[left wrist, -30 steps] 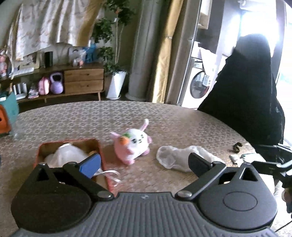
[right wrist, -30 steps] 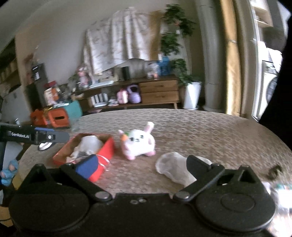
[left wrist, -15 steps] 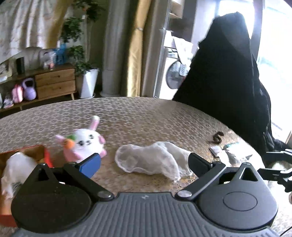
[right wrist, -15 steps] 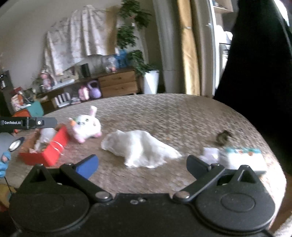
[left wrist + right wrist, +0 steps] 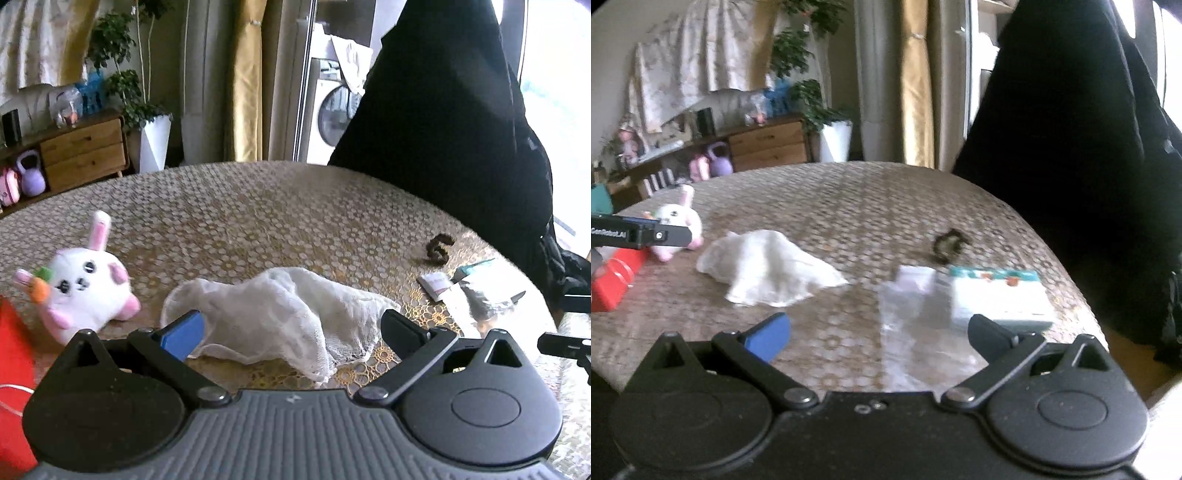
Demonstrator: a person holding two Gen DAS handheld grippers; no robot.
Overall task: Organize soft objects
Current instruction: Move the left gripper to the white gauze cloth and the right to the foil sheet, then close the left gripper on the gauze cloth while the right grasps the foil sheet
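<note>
Over the round patterned table [image 5: 258, 221], the left gripper [image 5: 291, 328] points level at the crumpled white gauze cloth [image 5: 280, 314], jaws spread wide and empty, the cloth lying between and just beyond its fingertips. The right gripper [image 5: 879, 332] hovers further right, jaws equally wide, holding nothing, above a clear plastic wrapper [image 5: 916, 325]. Only the right view shows the white-and-teal box [image 5: 997, 299] clearly; both show the pink-and-white plush bunny [image 5: 85, 291] beside the red box [image 5: 613, 280].

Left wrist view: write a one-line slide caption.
Open left hand-held gripper poised over a crumpled white cloth on the patterned table, pink-eared plush bunny nearby.
</note>
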